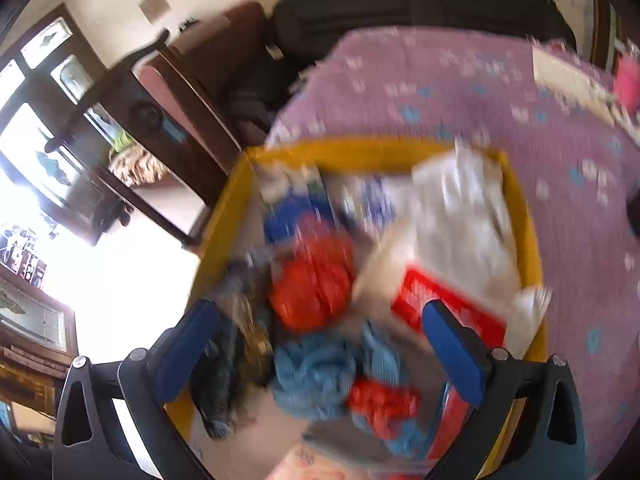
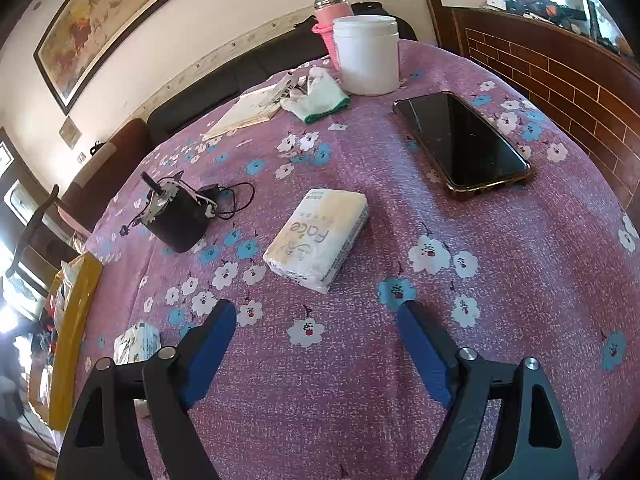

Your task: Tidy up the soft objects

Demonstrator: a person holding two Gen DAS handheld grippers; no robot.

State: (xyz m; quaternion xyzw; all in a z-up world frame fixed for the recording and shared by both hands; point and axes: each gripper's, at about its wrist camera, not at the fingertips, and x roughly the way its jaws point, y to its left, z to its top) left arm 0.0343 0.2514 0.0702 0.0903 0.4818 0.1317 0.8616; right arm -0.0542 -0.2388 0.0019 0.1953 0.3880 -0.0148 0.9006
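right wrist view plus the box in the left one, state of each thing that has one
left tongs: open, empty, over the yellow box
yellow box: open-topped, holding soft items
right tongs: open, empty
tissue pack: sealed, flat on the cloth
phone: screen dark, face up
white jar: upright, lid on
glove: lying loose

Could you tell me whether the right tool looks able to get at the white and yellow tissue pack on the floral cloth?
Probably yes: the right tool is open and points at the white and yellow tissue pack, which lies flat on the purple floral tablecloth with only bare cloth between them.
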